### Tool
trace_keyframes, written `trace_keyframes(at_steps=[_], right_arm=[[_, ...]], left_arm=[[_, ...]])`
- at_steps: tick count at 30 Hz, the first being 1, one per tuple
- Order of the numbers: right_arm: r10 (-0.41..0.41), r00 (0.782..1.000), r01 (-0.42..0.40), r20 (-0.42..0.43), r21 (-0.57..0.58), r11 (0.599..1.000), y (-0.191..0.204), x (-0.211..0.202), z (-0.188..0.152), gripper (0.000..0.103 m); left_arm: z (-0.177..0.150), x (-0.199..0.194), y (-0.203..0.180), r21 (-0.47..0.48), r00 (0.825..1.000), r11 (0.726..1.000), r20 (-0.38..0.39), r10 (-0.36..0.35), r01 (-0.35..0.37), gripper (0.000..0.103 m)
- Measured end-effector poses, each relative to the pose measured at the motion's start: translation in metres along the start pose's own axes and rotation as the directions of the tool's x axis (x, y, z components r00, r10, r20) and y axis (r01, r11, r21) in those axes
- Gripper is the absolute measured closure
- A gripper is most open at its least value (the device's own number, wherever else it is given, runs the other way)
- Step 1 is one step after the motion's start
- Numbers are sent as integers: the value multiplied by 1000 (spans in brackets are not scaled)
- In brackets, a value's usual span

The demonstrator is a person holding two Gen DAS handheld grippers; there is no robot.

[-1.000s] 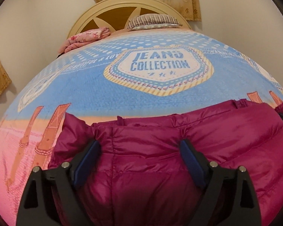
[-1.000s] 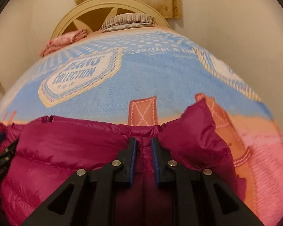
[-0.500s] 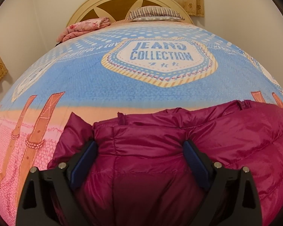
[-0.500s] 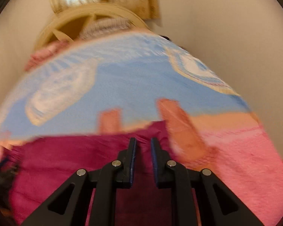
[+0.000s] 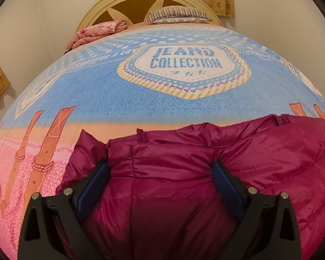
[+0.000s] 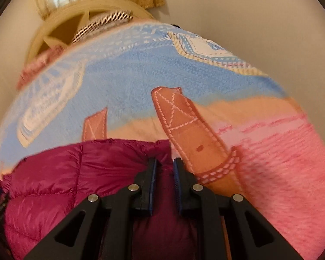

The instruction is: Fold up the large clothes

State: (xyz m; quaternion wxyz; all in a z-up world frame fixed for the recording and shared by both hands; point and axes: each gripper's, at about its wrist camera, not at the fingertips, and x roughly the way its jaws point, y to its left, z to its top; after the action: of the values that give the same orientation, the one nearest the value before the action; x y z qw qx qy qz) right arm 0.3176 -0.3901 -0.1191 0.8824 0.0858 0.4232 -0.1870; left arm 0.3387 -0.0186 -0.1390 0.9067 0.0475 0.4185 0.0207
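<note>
- While the magenta down jacket (image 5: 184, 173) lies at the near end of the bed, covering the 6 o'clock part of both wrist views, the fold is judged to be at a release-and-regrip stage.
- Left gripper (image 5: 160, 179): the jaws stand wide apart and have just been opening. Quilted fabric bulges between the blue pads (image 5: 95, 184), but the pads do not appear to press on it.
- Far field, left view: a folded pink floral quilt (image 5: 97, 32) at 11 o'clock, a striped pillow (image 5: 177, 14) at 12 o'clock against the headboard (image 5: 123, 2), and the "JEANS COLLECTION" blanket (image 5: 97, 91) beneath the jacket.
- Right gripper (image 6: 164, 173): the jaws are nearly together, clamped on a pinch of jacket fabric at the garment's right edge, just beside the printed belt strap (image 6: 184, 125) at 1 o'clock.
- Next move, as judged: the left gripper needs a fresh hold on a jacket edge, then both should carry the fabric across evenly.
- Risk, as judged: the slick, puffy shell may slip or spring back.
</note>
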Motion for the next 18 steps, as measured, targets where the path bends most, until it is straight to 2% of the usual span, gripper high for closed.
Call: trace_keyframes(at_steps=[2, 5, 8, 12, 14, 18], right_arm=[[15, 988, -12, 156, -18, 1000, 7, -47, -4, 87], [127, 971, -102, 201, -130, 986, 40, -95, -20, 87], [219, 958, -183, 184, -195, 964, 67, -121, -46, 87], [352, 930, -324, 104, -216, 921, 108, -127, -80, 87], [367, 926, -339, 92, -233, 912, 128, -121, -88, 87], [335, 938, -305, 87, -252, 918, 157, -102, -99, 87]], left_arm=[[-1, -4, 3, -5, 1000, 1000, -15, -14, 14, 2], [-3, -26, 12, 9, 992, 993, -50, -116, 116, 3], [-15, -68, 37, -52, 978, 977, 17, -207, 208, 2], [-45, -99, 66, -124, 981, 974, 66, -183, 190, 0], [-59, -102, 75, -160, 986, 974, 68, -154, 163, 0], [-79, -98, 82, -210, 988, 966, 64, -138, 148, 0]])
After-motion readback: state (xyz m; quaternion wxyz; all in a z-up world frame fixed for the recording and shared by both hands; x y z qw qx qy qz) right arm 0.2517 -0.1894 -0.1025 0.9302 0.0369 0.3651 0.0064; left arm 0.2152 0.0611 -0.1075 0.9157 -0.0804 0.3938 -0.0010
